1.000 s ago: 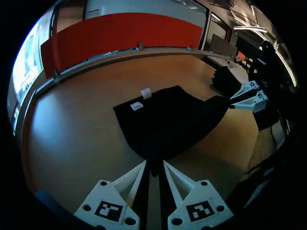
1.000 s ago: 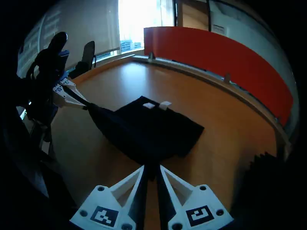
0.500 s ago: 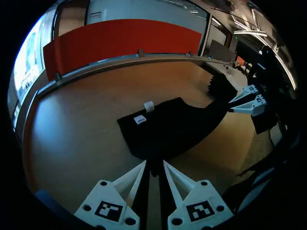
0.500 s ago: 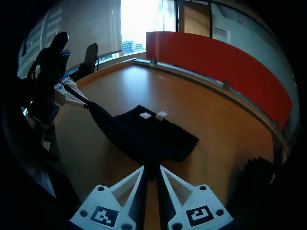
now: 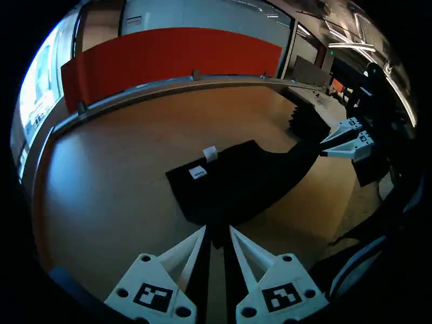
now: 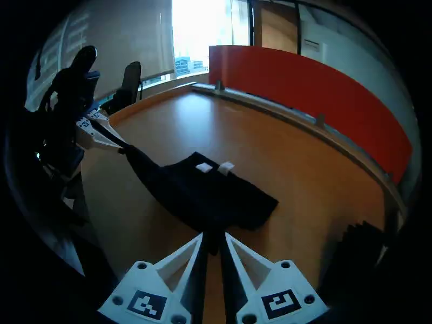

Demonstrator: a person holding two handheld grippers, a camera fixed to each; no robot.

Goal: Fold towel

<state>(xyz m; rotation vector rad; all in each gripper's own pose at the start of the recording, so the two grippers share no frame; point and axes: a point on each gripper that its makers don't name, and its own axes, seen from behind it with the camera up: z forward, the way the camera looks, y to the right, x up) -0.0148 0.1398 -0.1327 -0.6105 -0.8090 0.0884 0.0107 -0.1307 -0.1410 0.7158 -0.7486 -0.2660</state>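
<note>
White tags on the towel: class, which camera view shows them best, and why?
The left gripper view: the two white tags sit clearly apart at the black towel's far edge. The right gripper view shows them side by side, nearly touching.

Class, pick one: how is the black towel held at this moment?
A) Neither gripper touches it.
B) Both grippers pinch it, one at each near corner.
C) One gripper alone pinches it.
B: the left gripper and the right gripper are each shut on a corner of the towel, with that edge off the table.
</note>
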